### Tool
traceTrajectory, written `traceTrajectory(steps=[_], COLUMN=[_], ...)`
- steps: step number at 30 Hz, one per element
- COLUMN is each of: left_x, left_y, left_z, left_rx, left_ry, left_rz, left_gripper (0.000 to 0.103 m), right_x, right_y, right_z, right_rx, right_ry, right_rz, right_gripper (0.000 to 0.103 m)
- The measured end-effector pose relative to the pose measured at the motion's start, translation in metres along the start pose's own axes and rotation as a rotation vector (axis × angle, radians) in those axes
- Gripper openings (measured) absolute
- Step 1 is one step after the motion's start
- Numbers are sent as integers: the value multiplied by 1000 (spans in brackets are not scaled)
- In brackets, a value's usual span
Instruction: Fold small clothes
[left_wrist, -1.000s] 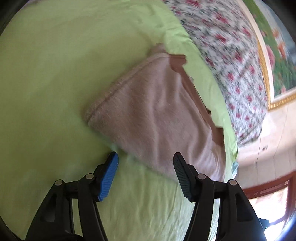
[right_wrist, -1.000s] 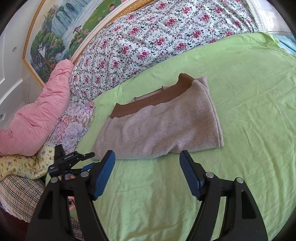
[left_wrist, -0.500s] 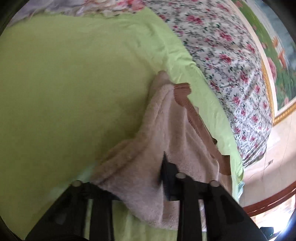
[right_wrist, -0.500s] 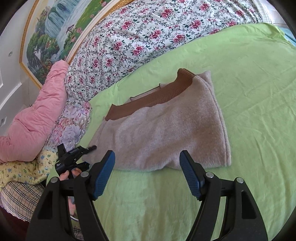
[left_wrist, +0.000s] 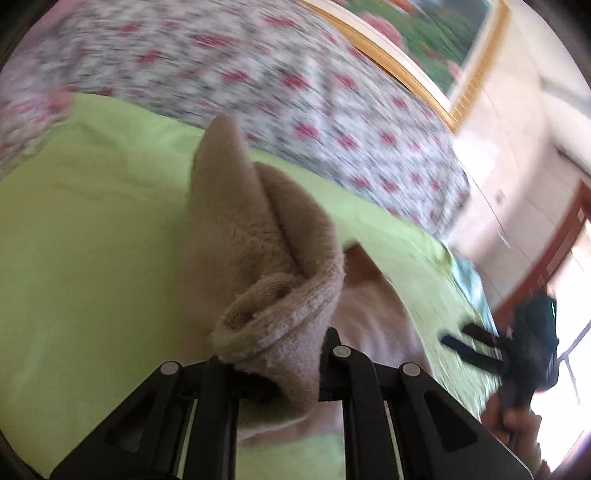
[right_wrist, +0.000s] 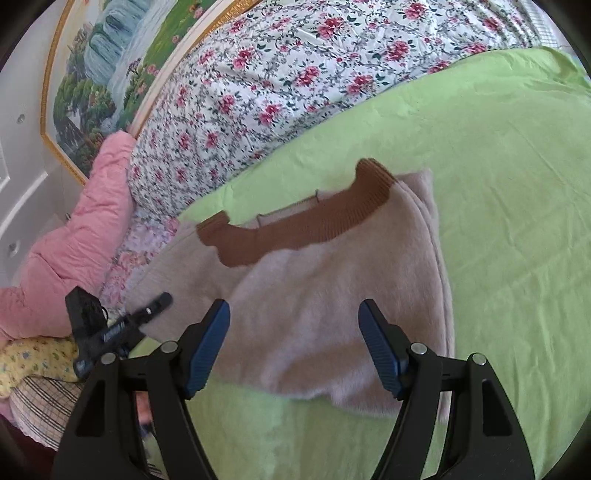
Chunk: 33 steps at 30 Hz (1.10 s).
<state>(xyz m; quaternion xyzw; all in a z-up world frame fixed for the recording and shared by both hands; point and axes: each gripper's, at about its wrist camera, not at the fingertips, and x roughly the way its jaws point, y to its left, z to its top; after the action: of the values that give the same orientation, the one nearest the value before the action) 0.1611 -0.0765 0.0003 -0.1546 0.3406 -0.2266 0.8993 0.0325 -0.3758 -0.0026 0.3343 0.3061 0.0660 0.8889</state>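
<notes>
My left claw (left_wrist: 269, 365) is pinching a bunched corner of the beige sweater (right_wrist: 332, 295), lifted clear of the green sheet (right_wrist: 517, 221) so the fabric hangs in a cone off the jaws; the grip is at the corner because that's what I need to carry over for the next fold. The left view is motion-blurred, so I can't tell how much cloth is caught between the pads. My right claw (right_wrist: 291, 343) is spread wide and empty, hovering just over the sweater's near hem, I'd say staged to pin or grab that edge while the left side swings across. The sweater itself lies mostly flat on the sheet, brown ribbed collar (right_wrist: 303, 225) on the far side toward the floral quilt (right_wrist: 295, 74), right edge already doubled under. Pink pillow (right_wrist: 74, 240) is well left of the sweater, out of the way. Risk as I read it: plush knit could slip from a corner pinch.
</notes>
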Motion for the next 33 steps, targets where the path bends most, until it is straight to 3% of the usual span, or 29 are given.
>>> traceTrajectory(steps=[5, 10, 18, 19, 21, 27, 33], left_x=[55, 58, 56, 55, 53, 44, 86], left_y=[-22, -30, -34, -35, -40, -81, -130], left_z=[-27, -36, -42, -43, -40, -31, -49], left_rx=[53, 132, 213, 221, 236, 254, 277], left_ry=[120, 114, 121, 122, 121, 101, 168], left_rz=[-6, 35, 70, 77, 88, 4, -49], left_gripper=[11, 11, 11, 11, 11, 12, 12], right_x=[34, 92, 195, 202, 211, 149, 104], right_y=[-13, -9, 12, 16, 22, 35, -10], right_z=[25, 37, 47, 47, 48, 71, 83], right_rx=[53, 94, 109, 90, 52, -62, -72], right_ry=[83, 190, 342, 348, 364, 227, 180], right_rz=[67, 158, 197, 188, 158, 185, 70], right_gripper=[73, 73, 71, 66, 18, 14, 14])
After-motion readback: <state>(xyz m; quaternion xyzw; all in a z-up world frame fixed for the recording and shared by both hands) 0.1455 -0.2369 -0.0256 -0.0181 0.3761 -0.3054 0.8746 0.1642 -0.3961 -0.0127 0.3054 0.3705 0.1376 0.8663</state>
